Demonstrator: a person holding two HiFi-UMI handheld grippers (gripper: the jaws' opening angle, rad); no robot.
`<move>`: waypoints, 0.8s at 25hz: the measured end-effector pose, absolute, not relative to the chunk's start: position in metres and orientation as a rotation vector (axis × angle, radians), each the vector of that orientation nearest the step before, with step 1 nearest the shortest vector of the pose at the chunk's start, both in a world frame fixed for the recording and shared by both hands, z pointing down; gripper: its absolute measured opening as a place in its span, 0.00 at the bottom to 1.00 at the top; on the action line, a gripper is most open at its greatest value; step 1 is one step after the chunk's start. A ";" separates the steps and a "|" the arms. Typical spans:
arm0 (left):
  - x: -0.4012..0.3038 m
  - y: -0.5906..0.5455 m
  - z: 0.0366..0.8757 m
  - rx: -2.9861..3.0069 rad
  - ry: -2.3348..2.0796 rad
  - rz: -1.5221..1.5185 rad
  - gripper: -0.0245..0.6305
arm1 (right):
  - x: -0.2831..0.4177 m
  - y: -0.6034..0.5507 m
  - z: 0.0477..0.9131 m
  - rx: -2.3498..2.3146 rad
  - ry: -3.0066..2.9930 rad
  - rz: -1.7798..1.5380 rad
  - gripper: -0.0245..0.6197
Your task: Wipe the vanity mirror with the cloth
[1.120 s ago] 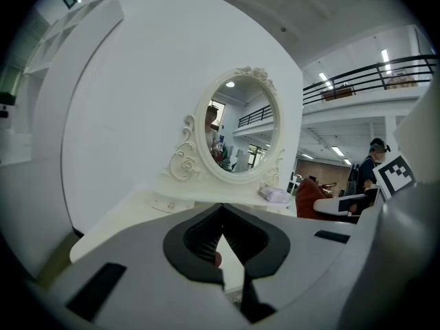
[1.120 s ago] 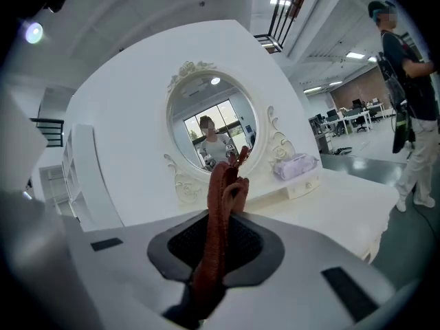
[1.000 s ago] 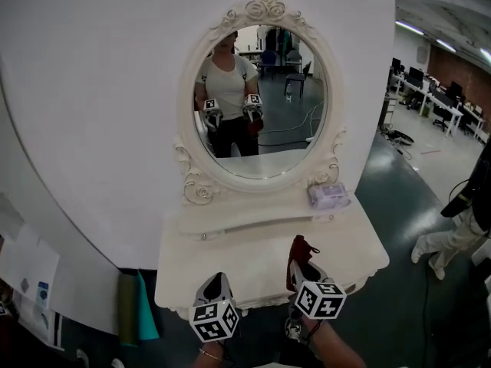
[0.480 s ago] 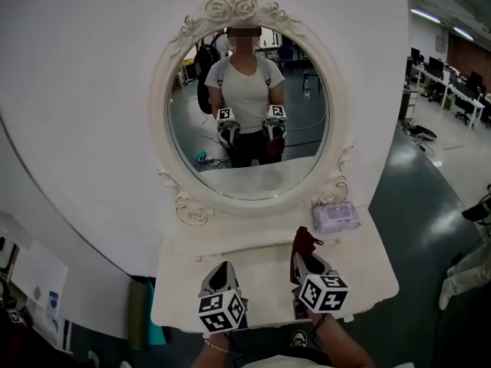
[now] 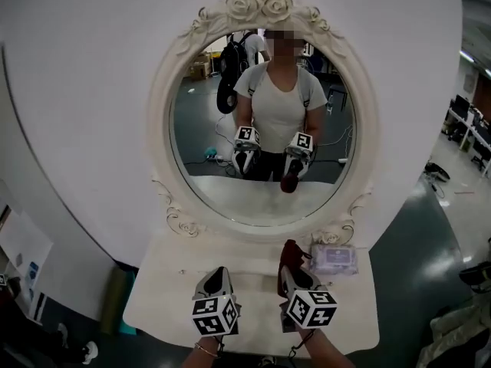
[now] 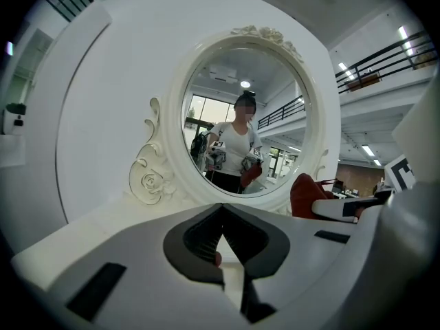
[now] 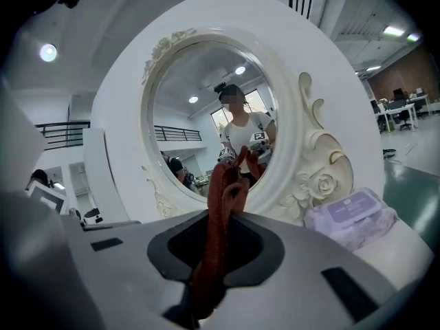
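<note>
the right hand-held gripper (image 5: 291, 275) clamps the red cloth (image 7: 220, 205) over the white desk (image 5: 165, 301), apart from the oval vanity mirror (image 5: 265, 121). the left hand-held gripper (image 6: 222, 209) is closed, empty.

Curved white matte wall panel (image 5: 84, 90) behind a cream-white wooden dressing table (image 5: 161, 301). Dark grey-green glossy floor (image 5: 418, 236) shows pale reflections. Far right: office desks with dark chairs (image 5: 472, 129) beneath a bright ceiling strip lamp (image 5: 466, 56).

Wipes pack (image 5: 334, 259) right of mirror (image 5: 265, 194)
</note>
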State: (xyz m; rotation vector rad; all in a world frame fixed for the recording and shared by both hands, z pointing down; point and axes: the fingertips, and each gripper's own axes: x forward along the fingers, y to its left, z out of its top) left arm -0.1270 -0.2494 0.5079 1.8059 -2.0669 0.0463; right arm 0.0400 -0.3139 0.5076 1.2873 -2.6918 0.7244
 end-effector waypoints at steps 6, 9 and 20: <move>-0.139 -0.264 0.516 1.783 -2.057 0.086 0.04 | 0.026 -0.328 0.519 1.259 -2.670 0.759 0.13; -0.150 -0.275 0.513 1.794 -2.038 0.063 0.04 | 0.020 -0.333 0.514 1.292 -2.660 0.743 0.13; -0.176 -0.306 0.470 1.882 -2.052 -0.016 0.04 | -0.012 -0.353 0.457 1.249 -2.726 0.379 0.13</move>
